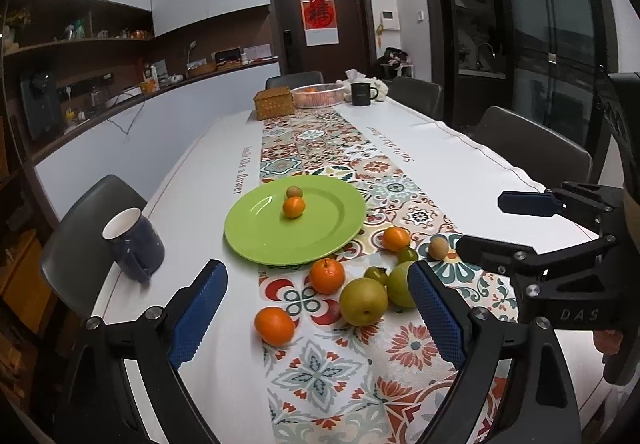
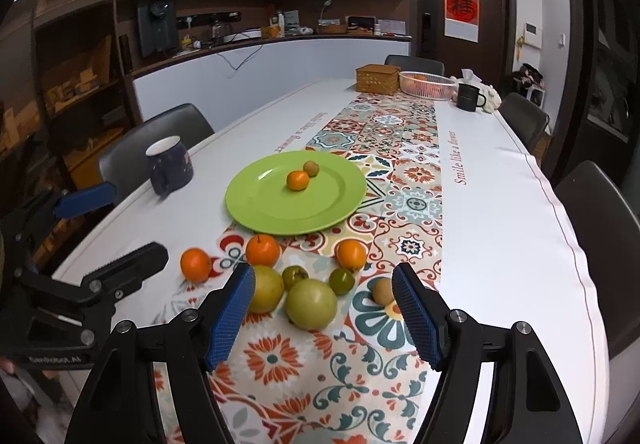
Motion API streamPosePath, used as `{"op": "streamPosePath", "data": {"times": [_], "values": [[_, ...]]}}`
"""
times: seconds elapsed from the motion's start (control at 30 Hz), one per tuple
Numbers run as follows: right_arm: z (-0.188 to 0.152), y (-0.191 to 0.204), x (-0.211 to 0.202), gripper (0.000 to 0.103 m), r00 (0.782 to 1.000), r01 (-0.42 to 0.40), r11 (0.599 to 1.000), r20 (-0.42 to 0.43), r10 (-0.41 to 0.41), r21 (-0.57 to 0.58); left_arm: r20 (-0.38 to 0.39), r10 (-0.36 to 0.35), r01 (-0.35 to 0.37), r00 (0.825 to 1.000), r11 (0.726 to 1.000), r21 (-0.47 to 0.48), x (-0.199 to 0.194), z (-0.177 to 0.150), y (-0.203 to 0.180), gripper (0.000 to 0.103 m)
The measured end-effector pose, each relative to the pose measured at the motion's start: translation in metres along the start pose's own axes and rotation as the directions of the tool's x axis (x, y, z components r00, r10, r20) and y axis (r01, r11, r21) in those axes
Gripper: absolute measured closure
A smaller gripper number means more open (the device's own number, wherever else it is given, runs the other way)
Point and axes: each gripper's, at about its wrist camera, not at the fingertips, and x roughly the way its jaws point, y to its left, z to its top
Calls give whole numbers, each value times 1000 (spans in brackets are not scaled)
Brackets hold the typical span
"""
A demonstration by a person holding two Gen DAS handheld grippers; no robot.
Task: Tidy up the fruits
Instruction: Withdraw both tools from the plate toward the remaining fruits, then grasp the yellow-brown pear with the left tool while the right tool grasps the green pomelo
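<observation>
A green plate [image 1: 256,240] [image 2: 260,203] holds a small orange [image 1: 293,207] [image 2: 297,180] and a small brown fruit [image 1: 295,191] [image 2: 311,168]. Loose fruit lies in front of it: three oranges [image 1: 274,325] [image 1: 327,276] [image 1: 396,238], a yellow-green pear [image 1: 363,301] [image 2: 264,288], a green apple [image 1: 400,284] [image 2: 311,304], two small dark-green fruits [image 2: 295,276] [image 2: 341,280] and a brown one [image 1: 438,247] [image 2: 382,291]. My left gripper [image 1: 316,320] is open and empty above the near fruit. My right gripper [image 2: 324,320] is open and empty, the apple between its fingers' line of sight.
A dark blue mug [image 1: 134,244] [image 2: 170,163] stands left of the plate. At the far end stand a wicker box [image 1: 274,103], a fruit basket [image 1: 318,95] and a black mug [image 1: 362,93]. Chairs line both table sides. A patterned runner [image 1: 332,372] runs down the middle.
</observation>
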Motion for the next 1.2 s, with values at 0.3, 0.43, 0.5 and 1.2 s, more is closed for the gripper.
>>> {"op": "streamPosePath", "data": {"times": [0.3,0.43,0.5,1.2], "values": [[-11,-1,14,32,999,-35,999,-38,33,-42,4,-48,48,999,993,104,14,-12,-14,11],[-16,-1,25,32,997,-43,996,-72,37,-73,-34,-75,80,997,986,150,29,-19,-16,13],[-18,-1,33,32,994,-49,995,-97,41,-89,-54,-95,103,994,981,163,37,-23,-16,13],[-33,-3,109,35,953,-132,983,-289,91,-128,-219,-184,227,958,955,189,110,-38,-15,23]]}}
